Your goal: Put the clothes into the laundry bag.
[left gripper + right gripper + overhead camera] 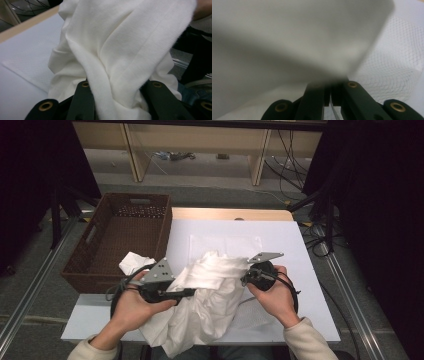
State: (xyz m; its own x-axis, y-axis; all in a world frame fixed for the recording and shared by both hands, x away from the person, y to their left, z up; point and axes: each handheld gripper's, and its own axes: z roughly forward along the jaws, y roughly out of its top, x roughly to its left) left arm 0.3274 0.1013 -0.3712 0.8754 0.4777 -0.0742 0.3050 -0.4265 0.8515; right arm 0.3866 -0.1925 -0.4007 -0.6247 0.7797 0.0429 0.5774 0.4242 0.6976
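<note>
A large crumpled white cloth (207, 292) lies between my two hands and spills over the table's near edge. My left gripper (192, 293) comes in from the left, and its jaws are shut on a thick bunch of the white cloth (117, 57); the left gripper (117, 87) has the folds packed between its fingers. My right gripper (246, 279) sits at the cloth's right edge with its jaws pressed together. In the right gripper view a blurred pale sheet rises from the right gripper (329, 86), apparently the lifted top layer of a white mesh bag (392, 57) lying beneath.
A brown woven basket (117, 198) stands at the table's left edge, with a small crumpled white cloth (134, 262) against its near corner. A flat folded white piece (225, 244) lies behind the big cloth. The table top (280, 235) is covered in white.
</note>
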